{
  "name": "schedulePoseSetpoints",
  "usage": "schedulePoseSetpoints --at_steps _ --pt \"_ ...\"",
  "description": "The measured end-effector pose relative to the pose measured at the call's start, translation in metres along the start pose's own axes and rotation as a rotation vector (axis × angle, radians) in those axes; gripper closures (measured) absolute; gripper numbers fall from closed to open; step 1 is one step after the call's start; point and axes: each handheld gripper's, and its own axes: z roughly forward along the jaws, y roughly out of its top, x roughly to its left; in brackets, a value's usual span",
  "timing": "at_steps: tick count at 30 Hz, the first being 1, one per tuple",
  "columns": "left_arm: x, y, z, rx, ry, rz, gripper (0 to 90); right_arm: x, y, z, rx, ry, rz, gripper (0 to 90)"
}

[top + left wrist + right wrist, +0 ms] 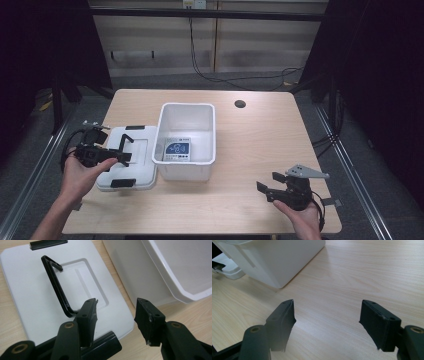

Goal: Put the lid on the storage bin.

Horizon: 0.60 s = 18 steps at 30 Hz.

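A white bin [161, 131] stands in the middle of the wooden table, with a blue-and-white packet [178, 149] lying flat on its floor. Left of it lies the bin's white lid [145, 175], its black handle [53, 282] tipped up from the recess. My left gripper [117, 156] hovers over the lid's near side, jaws half apart and nothing between them. In the left gripper view the left gripper [116, 302] has one finger [87, 315] just beside the handle's near end. My right gripper [267, 181] is held low over bare wood at the front right, open and empty.
The lid has black latches at its far [135, 128] and near [122, 183] ends. A round cable hole [240, 104] sits at the table's back right. In the right gripper view, the bin's wall [282, 257] stands ahead to the left of the open right gripper [328, 303].
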Motion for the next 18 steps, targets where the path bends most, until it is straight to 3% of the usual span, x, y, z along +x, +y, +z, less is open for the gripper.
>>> schedulePoseSetpoints --at_steps 7,11,12,18 --pt "0.002 0.009 0.002 0.028 0.015 0.010 52.3 0.001 0.000 0.001 0.002 0.000 -0.006 27.6" --pt "0.005 0.016 0.005 0.068 0.023 -0.004 53.3 0.000 0.000 0.001 0.006 0.006 -0.003 27.0" --pt "0.008 0.019 0.007 0.085 0.044 -0.008 54.0 0.001 0.000 0.001 0.007 0.008 -0.005 27.0" --pt "0.013 0.029 0.009 0.110 0.056 -0.041 54.0 0.002 0.000 0.003 0.019 0.013 -0.013 27.0"
